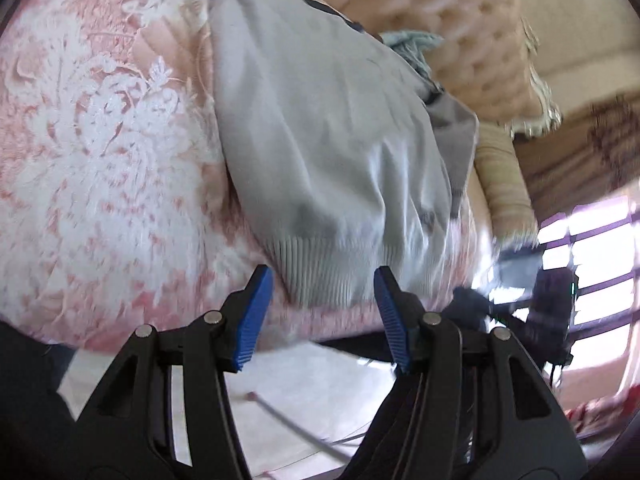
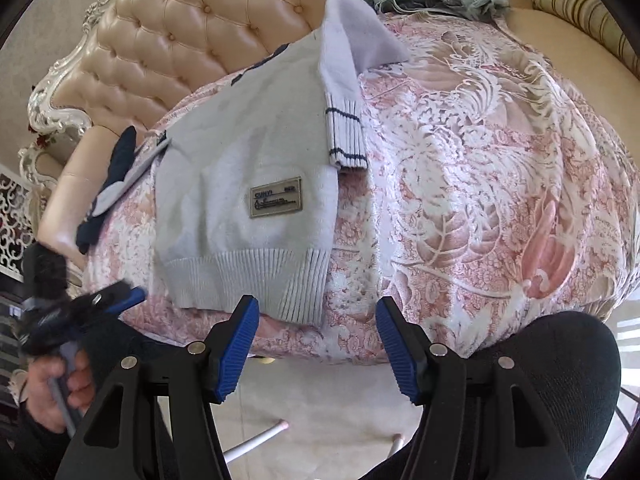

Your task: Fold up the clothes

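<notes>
As seen from the left wrist view, the left gripper [image 1: 324, 312] stands released, its blue pads [image 1: 252, 320] apart with nothing pressed between them, and the ribbed hem of the grey sweater [image 1: 320, 168] lies just beyond the fingertips. The sweater rests on a pink-and-white floral cover [image 1: 100, 152] spread over a sofa, whose tufted cream backrest [image 1: 460, 40] shows at the upper right. A teal garment [image 1: 416, 44] sits crumpled at the far end of the sweater. This view is blurred toward the right edge. From the right wrist view, the right gripper [image 2: 318, 340] is likewise released, both pads clear of any fabric, hovering over the near edge of the cover beside the hem's right corner. The sweater [image 2: 240, 168] lies flat on the left part of the cover [image 2: 480, 180], one sleeve [image 2: 344, 100] folded across its body, with a rectangular label [image 2: 275, 202] on the front. The left gripper [image 2: 120, 300] appears at the left, blurred, held in a hand [image 2: 52, 388] near the hem's left corner.
</notes>
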